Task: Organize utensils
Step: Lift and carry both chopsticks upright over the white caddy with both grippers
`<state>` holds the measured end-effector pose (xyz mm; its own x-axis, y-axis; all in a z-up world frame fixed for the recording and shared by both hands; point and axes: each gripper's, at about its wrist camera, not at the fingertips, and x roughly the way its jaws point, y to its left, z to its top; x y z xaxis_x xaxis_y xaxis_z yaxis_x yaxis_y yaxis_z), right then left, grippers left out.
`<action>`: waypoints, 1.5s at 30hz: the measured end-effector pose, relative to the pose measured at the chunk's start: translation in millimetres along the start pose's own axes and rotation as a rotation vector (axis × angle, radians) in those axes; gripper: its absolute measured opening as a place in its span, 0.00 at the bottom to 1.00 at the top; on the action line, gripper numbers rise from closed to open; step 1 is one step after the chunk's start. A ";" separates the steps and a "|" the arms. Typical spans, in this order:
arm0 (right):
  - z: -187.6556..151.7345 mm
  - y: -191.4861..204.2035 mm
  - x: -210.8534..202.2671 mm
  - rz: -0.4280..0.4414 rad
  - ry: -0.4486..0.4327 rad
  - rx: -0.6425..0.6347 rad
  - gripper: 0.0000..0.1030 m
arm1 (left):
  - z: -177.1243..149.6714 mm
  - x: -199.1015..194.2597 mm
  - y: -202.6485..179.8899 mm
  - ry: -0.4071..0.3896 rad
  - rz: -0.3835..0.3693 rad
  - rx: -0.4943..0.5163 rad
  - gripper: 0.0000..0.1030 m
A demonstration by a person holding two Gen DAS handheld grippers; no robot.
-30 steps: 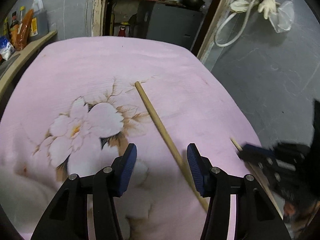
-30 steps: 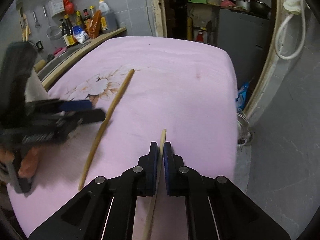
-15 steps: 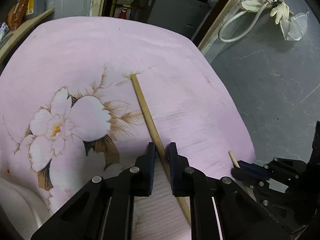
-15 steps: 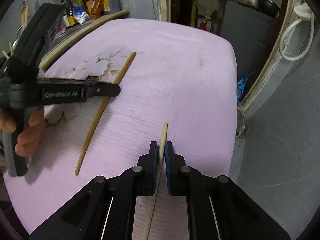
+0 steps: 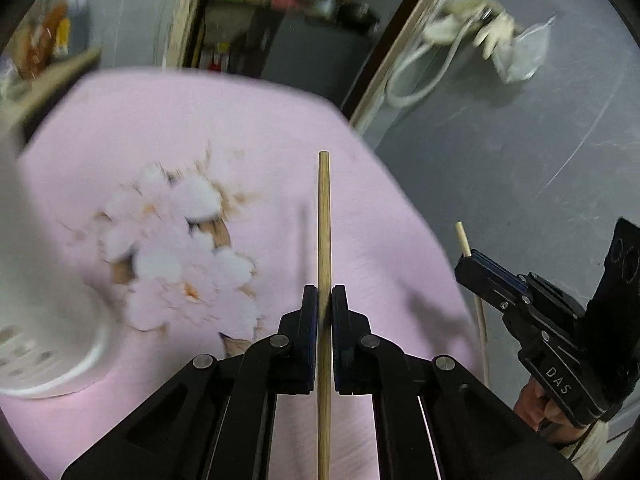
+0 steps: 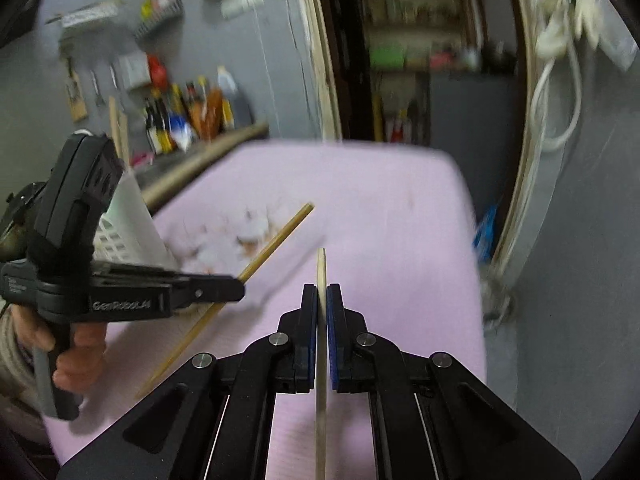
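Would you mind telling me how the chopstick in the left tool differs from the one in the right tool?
The left tool holds a darker, tan chopstick; the right tool holds a paler, cream chopstick. The tan one juts far past its fingertips, the cream one only a little. Both are thin wooden sticks, each clamped between shut fingers and lifted above the pink cloth.

Pink cloth (image 5: 248, 128) with white flower print (image 5: 180, 248); tan chopstick (image 5: 324, 220), white basket (image 6: 124, 224)

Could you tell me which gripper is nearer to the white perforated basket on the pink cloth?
Left. The left gripper, holding the darker chopstick, sits just beside the white basket; the right gripper is out past the cloth's opposite edge.
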<state>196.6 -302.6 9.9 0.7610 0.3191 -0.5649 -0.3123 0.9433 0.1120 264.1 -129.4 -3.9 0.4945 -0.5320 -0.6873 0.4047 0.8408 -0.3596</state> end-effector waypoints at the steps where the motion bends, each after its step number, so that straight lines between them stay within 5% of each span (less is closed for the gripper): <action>1: -0.2 6.7 -8.4 -0.005 -0.053 -0.012 0.03 | -2.0 -13.1 -3.1 -0.057 0.010 0.019 0.04; 7: 8.3 49.2 -43.8 -0.024 -0.326 -0.088 0.03 | -8.6 -80.1 -18.3 -0.354 0.048 0.090 0.04; 17: 52.0 105.9 -71.1 0.065 -0.612 -0.168 0.03 | -12.8 -163.5 -24.9 -0.724 0.129 0.168 0.04; 25: 98.2 142.5 -56.2 0.209 -0.808 -0.122 0.03 | 2.5 -222.0 32.6 -0.881 0.148 0.058 0.04; 30: 111.3 151.5 -33.3 0.263 -0.889 -0.053 0.03 | 10.5 -246.2 75.7 -0.959 0.223 -0.027 0.04; 45: 106.4 159.2 10.4 0.283 -0.939 0.054 0.03 | -11.4 -245.4 147.0 -1.121 0.384 -0.238 0.04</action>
<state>215.3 -139.5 108.8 0.8120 0.4547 0.3660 -0.5443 0.8163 0.1935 193.4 125.9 104.6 0.9916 0.0640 0.1120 -0.0082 0.8977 -0.4405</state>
